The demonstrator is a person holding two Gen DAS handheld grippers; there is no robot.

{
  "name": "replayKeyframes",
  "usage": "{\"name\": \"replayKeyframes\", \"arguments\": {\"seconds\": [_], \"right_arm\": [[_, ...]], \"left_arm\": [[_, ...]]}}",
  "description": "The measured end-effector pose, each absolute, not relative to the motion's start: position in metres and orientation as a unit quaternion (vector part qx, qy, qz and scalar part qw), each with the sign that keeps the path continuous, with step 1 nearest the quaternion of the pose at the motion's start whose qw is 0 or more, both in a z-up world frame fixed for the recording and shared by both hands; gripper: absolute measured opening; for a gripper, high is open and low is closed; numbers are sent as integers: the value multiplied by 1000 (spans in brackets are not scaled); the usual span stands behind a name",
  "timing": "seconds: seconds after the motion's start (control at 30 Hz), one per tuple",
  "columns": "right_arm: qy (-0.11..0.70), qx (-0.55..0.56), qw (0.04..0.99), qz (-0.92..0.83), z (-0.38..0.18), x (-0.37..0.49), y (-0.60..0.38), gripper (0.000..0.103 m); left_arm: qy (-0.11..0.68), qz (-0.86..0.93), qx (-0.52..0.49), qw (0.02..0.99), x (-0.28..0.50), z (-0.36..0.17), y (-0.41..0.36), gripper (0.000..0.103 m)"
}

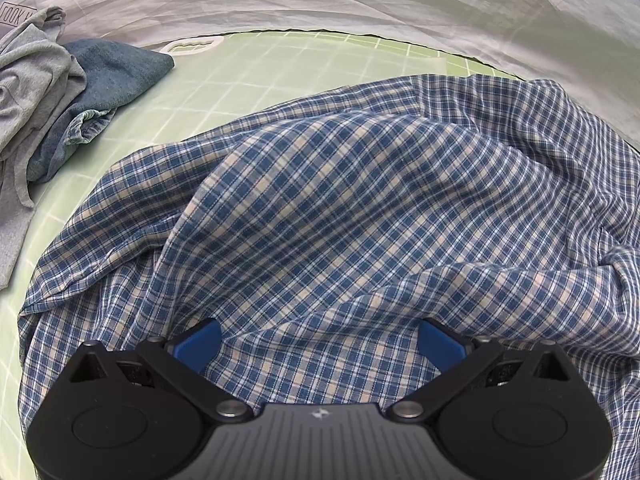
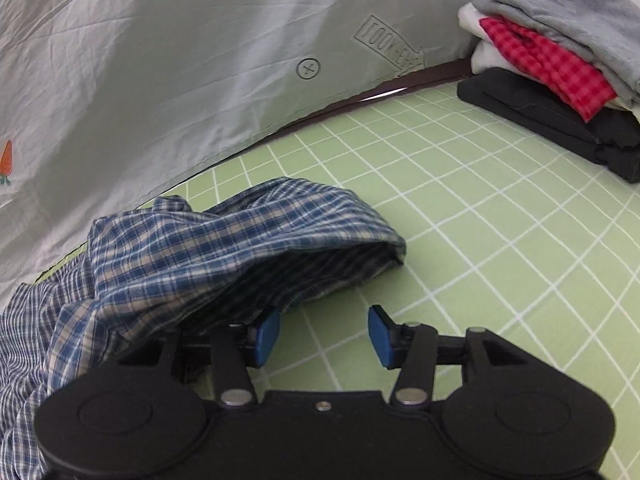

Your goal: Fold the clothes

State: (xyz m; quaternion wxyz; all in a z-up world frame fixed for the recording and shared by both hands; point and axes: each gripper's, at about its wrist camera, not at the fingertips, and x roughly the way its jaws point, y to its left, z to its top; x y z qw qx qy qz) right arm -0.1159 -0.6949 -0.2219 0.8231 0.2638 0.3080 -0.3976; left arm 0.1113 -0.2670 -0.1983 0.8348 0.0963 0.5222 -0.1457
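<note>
A blue and cream plaid shirt (image 1: 340, 200) lies rumpled on the green grid mat (image 1: 280, 64) and fills most of the left wrist view. My left gripper (image 1: 320, 346) hovers just over it, jaws wide apart, the cloth lying under and between the blue pads (image 1: 200, 344) without being pinched. In the right wrist view one end of the plaid shirt (image 2: 200, 248) lies folded over on the left. My right gripper (image 2: 323, 334) stands open over the bare green grid mat (image 2: 480, 220) at the shirt's edge. The cloth rests against its left pad (image 2: 266, 336), with nothing between the pads.
A loose heap of a grey garment (image 1: 36, 80) and a denim-blue one (image 1: 108, 76) lies at the mat's left. A folded stack (image 2: 560, 60) of grey, red-checked, white and black clothes sits at the far right. A grey printed sheet (image 2: 160, 60) borders the mat's far edge.
</note>
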Motion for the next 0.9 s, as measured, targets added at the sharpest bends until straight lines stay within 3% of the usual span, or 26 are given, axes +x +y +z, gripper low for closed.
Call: {"name": "replayKeyframes", "arguments": {"seconds": [0.13, 0.33, 0.4, 0.47, 0.63, 0.9], "right_arm": [[310, 255, 835, -377, -223, -92, -690, 62], [321, 221, 834, -391, -231, -67, -678, 63], [338, 173, 843, -381, -232, -61, -670, 43], [347, 139, 856, -357, -232, -60, -665, 11], [359, 144, 851, -357, -225, -82, -672, 4], [390, 37, 809, -438, -207, -137, -711, 1]], "left_arm": [[522, -142, 94, 835, 111, -198, -268, 103], [525, -140, 94, 834, 112, -198, -270, 103], [526, -140, 94, 834, 112, -198, -270, 103], [527, -139, 94, 833, 113, -198, -270, 103], [529, -138, 93, 832, 114, -198, -270, 103], [529, -138, 93, 832, 117, -197, -266, 103]]}}
